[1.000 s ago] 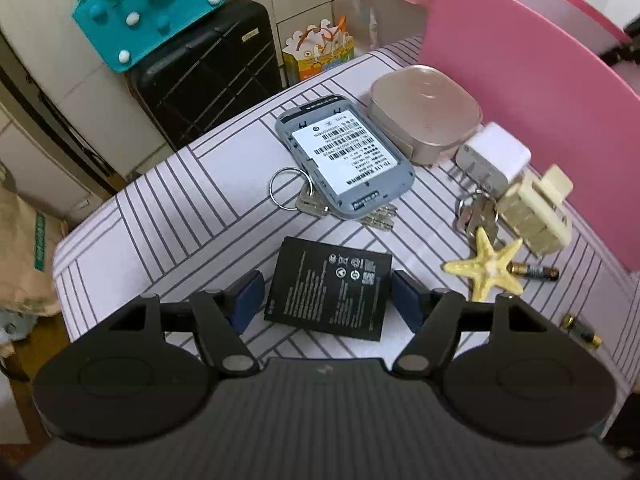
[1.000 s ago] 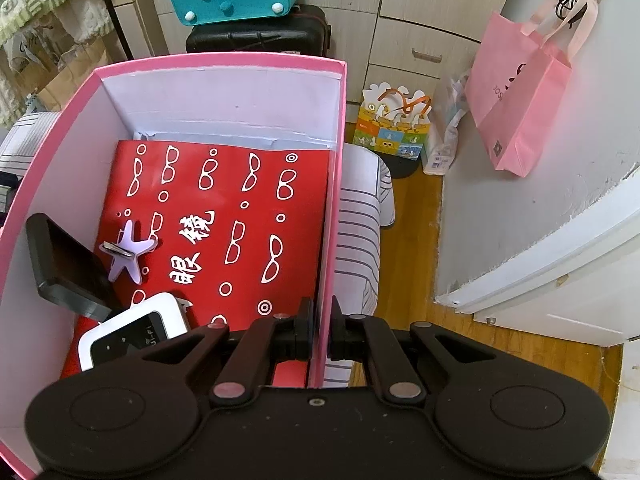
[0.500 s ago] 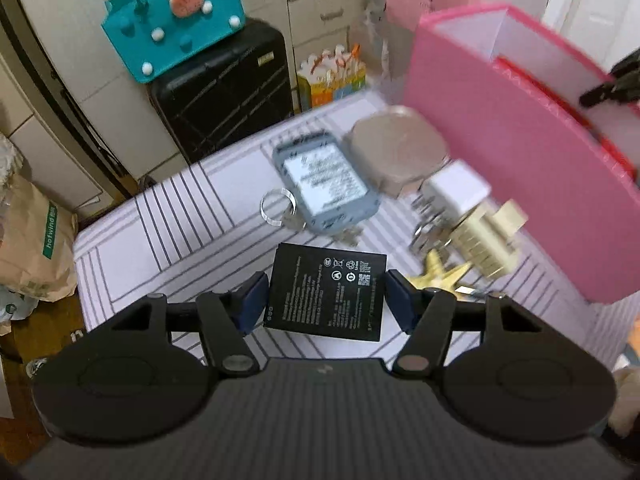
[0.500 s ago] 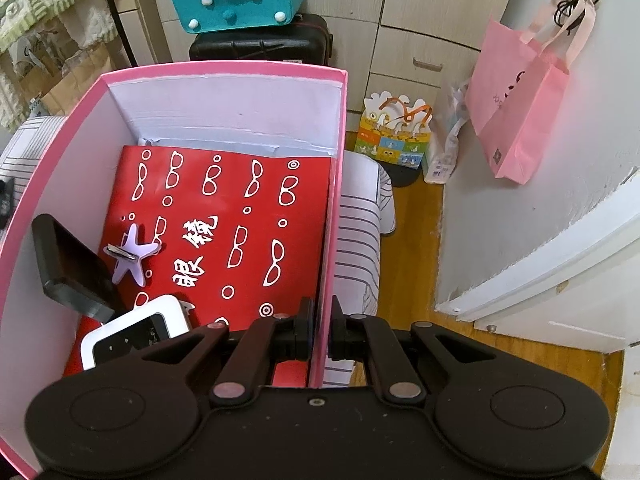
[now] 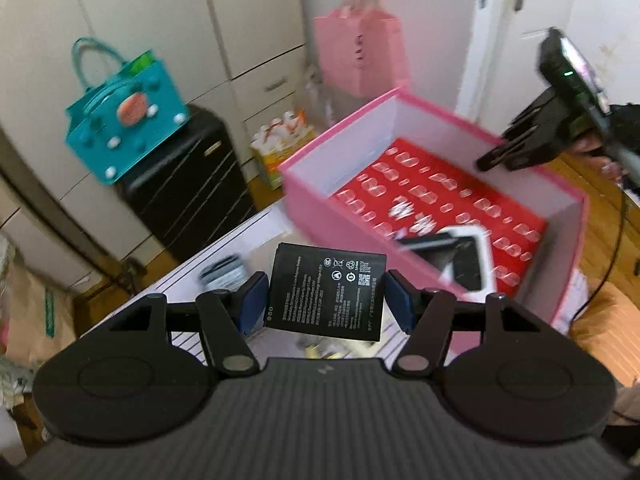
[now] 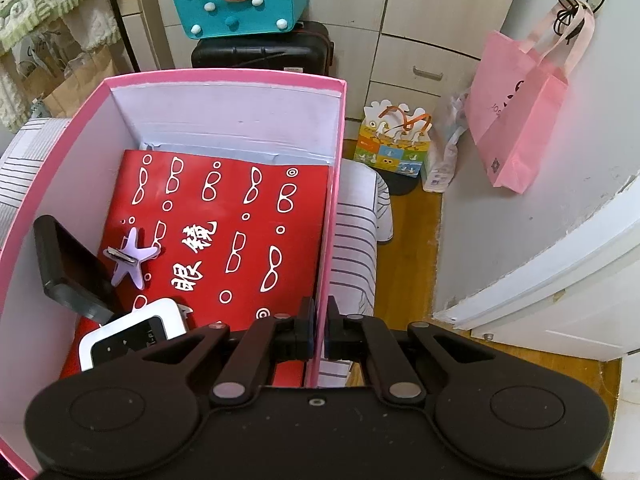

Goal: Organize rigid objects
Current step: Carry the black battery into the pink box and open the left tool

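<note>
A flat black battery (image 5: 326, 292) with white print hangs in the air, and my left gripper (image 5: 325, 305) is shut on its two side edges with the blue pads. It is above the striped table (image 5: 236, 240), just left of the open pink box (image 5: 340, 216). My right gripper (image 6: 319, 330) is shut on the box's right wall (image 6: 334, 184); it also shows over the box's far side (image 5: 490, 162). In the box lie a red glasses-print sheet (image 6: 240, 220), a purple star (image 6: 132, 258), a black device (image 6: 68, 272) and a white device (image 6: 132, 334).
A teal felt bag (image 5: 128, 112) sits on a black suitcase (image 5: 188, 188) beyond the table. A pink shopping bag (image 6: 520, 112) hangs on the wall and a small colourful gift bag (image 6: 394, 144) stands on the wooden floor. A white door (image 6: 560, 272) is at the right.
My left gripper has lifted the battery off the table and swung right towards the pink box; the other table objects have dropped out of sight. The right gripper has stayed on the box wall.
</note>
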